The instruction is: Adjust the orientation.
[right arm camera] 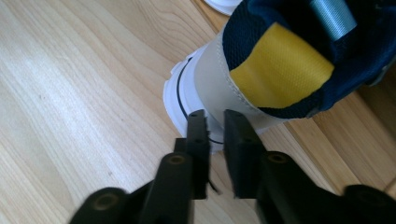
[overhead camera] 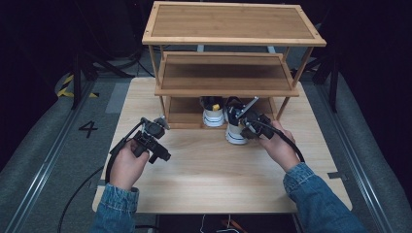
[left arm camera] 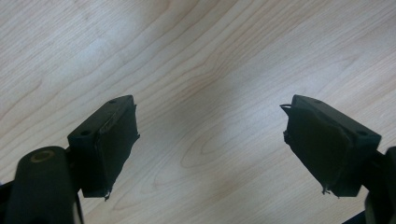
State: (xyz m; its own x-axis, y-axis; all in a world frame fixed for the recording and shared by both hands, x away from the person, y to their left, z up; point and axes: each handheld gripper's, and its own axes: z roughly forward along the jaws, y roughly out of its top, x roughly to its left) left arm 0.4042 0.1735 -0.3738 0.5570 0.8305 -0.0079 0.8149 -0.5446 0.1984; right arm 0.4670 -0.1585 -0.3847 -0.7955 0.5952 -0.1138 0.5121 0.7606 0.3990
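A pale wood-grain counter (overhead camera: 204, 179) carries a three-tier bamboo shelf rack (overhead camera: 233, 24) at the upper centre of the high view. A white leather sneaker with navy mesh lining and a yellow woven heel tab (right arm camera: 261, 70) stands at the centre of that view, on the counter just in front of the rack's lowest tier, and a second white sneaker (overhead camera: 213, 115) is seen beside it on that tier. The right gripper (right arm camera: 215, 135) is set at the first sneaker's heel; its flat black fingers (right arm camera: 198, 135) are drawn narrow, almost closed, against the smooth white heel, though a firm grip cannot be confirmed. At lower left, the left gripper (left arm camera: 210, 140) is held over bare counter, its padded fingers (left arm camera: 112, 140) spread wide and empty.
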